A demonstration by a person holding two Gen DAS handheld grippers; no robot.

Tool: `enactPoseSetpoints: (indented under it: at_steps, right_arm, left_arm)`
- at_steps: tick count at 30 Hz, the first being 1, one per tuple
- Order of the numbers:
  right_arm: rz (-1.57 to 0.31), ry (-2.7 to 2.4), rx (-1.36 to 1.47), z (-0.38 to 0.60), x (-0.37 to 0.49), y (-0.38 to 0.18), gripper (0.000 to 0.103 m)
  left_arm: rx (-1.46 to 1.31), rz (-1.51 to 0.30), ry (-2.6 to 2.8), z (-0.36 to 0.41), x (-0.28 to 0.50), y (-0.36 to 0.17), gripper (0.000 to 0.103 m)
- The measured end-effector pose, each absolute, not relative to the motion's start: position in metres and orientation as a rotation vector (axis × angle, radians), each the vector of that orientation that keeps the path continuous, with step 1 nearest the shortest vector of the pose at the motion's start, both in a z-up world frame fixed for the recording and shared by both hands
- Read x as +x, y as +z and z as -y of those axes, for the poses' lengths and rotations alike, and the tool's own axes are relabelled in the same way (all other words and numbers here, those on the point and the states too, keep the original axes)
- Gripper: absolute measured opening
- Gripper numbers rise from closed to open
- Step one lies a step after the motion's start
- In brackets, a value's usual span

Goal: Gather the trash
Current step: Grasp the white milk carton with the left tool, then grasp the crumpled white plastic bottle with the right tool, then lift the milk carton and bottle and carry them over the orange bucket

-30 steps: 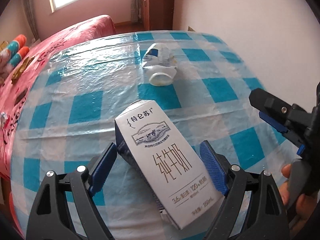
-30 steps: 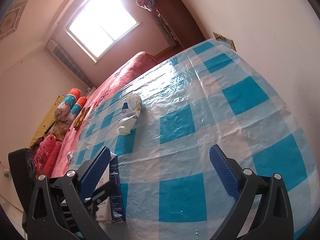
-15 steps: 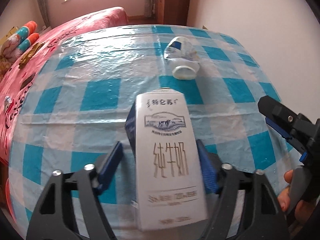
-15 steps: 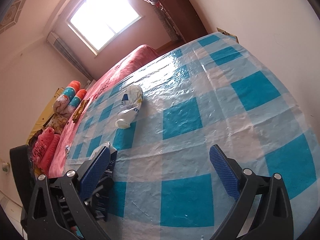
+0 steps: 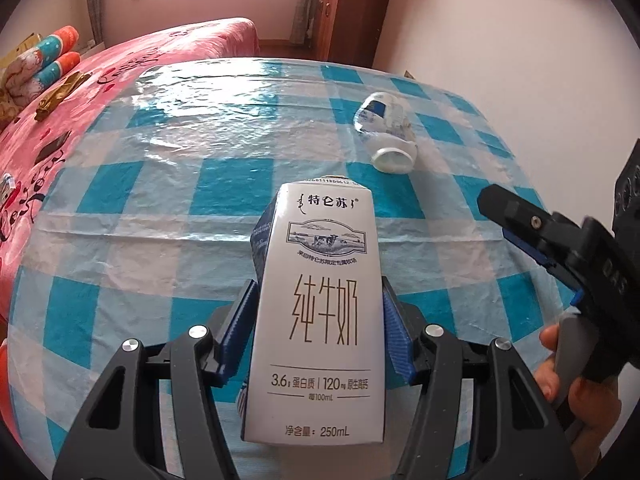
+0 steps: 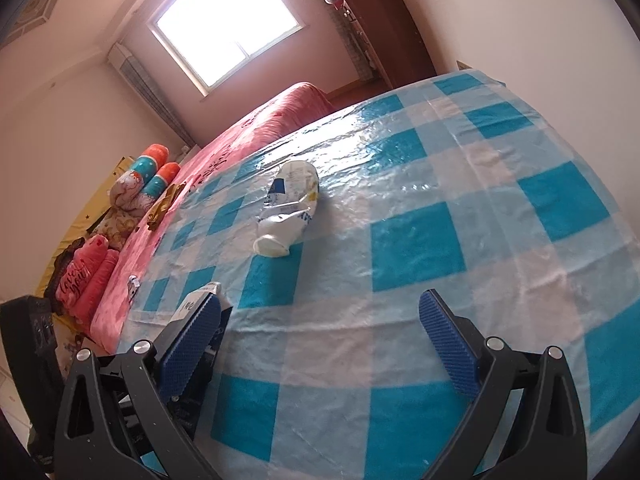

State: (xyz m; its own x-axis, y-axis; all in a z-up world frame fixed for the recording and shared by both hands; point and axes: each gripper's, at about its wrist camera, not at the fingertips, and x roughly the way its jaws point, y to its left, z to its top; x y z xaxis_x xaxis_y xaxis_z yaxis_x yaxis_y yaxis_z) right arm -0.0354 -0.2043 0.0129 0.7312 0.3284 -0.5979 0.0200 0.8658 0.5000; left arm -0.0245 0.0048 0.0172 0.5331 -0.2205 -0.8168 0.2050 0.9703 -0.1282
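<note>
A white and blue milk carton [image 5: 326, 240] lies lengthwise between the blue pads of my left gripper [image 5: 318, 292]. The jaws are closing, and both pads sit against the carton's sides. A corner of the carton [image 6: 196, 300] shows behind the left finger in the right wrist view. A crushed white plastic bottle [image 5: 386, 132] lies on its side farther back on the table, also seen in the right wrist view [image 6: 290, 204]. My right gripper [image 6: 320, 300] is open over the cloth with nothing between its fingers. One of its fingers [image 5: 516, 216] shows at the right of the left wrist view.
The table [image 6: 416, 240] wears a shiny blue and white checked plastic cloth. A pink bed [image 5: 120, 72] with rolled pillows [image 6: 152, 176] runs along its far left side. A dark wooden cabinet [image 5: 352, 8] stands at the back wall. A hand [image 5: 576, 392] holds the right gripper's handle.
The left jaws have drawn in from wide apart onto the carton, which has turned from slanted to straight between them. Both views have shifted, with the bottle now farther right for the left wrist.
</note>
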Motion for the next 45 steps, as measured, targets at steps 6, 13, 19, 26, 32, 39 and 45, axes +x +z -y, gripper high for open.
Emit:
enactPoseSetpoints:
  at_steps: [6, 13, 19, 26, 32, 39, 45]
  right_arm:
    - [-0.739, 0.21, 0.452, 0.187, -0.01, 0.016, 0.097]
    - [-0.791, 0.231, 0.43, 0.174, 0.026, 0.013, 0.087]
    - [-0.811, 0.224, 0.382, 0.164, 0.051, 0.014, 0.084]
    - [-0.846, 0.17, 0.249, 0.142, 0.068, 0.015, 0.085]
    - [-0.883, 0.111, 0.1, 0.122, 0.078, 0.012, 0.085]
    - [-0.888, 0.059, 0.047, 0.12, 0.084, 0.01, 0.072]
    - [-0.884, 0.051, 0.056, 0.123, 0.085, 0.012, 0.065]
  left_arm:
    - [-0.041, -0.963, -0.244, -0.024, -0.025, 0.018, 0.06]
    - [-0.031, -0.943, -0.238, -0.037, -0.032, 0.02, 0.06]
    - [-0.03, -0.935, -0.249, -0.045, -0.033, 0.021, 0.06]
    - [-0.045, -0.932, -0.26, -0.052, -0.033, 0.022, 0.06]
    - [-0.06, -0.939, -0.264, -0.057, -0.033, 0.018, 0.06]
    - [-0.074, -0.937, -0.27, -0.065, -0.033, 0.017, 0.06]
    - [-0.079, -0.935, -0.268, -0.068, -0.034, 0.017, 0.06]
